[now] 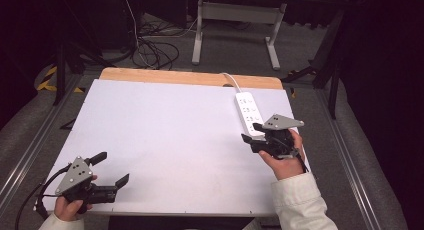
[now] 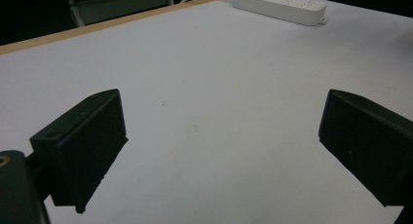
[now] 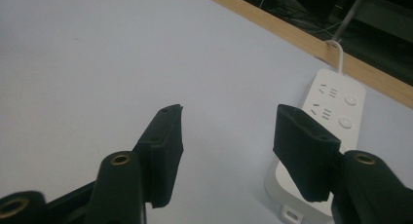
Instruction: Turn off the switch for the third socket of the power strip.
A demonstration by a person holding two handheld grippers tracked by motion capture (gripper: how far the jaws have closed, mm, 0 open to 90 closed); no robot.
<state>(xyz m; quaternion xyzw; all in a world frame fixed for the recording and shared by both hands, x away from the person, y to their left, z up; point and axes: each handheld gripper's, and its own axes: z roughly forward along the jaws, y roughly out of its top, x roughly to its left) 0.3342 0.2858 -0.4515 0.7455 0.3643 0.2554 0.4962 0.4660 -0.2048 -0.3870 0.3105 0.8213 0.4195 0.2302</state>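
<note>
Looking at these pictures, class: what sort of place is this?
Probably a lab or workshop recording station: a white-topped table bearing a power strip, loose cables on the grey floor behind, and dark curtains around it.

We see a white power strip [image 1: 248,112] lying flat near the table's [image 1: 165,140] far right corner, sockets and round buttons facing up, its white cord [image 1: 231,80] running off over the table's wooden far edge
</note>
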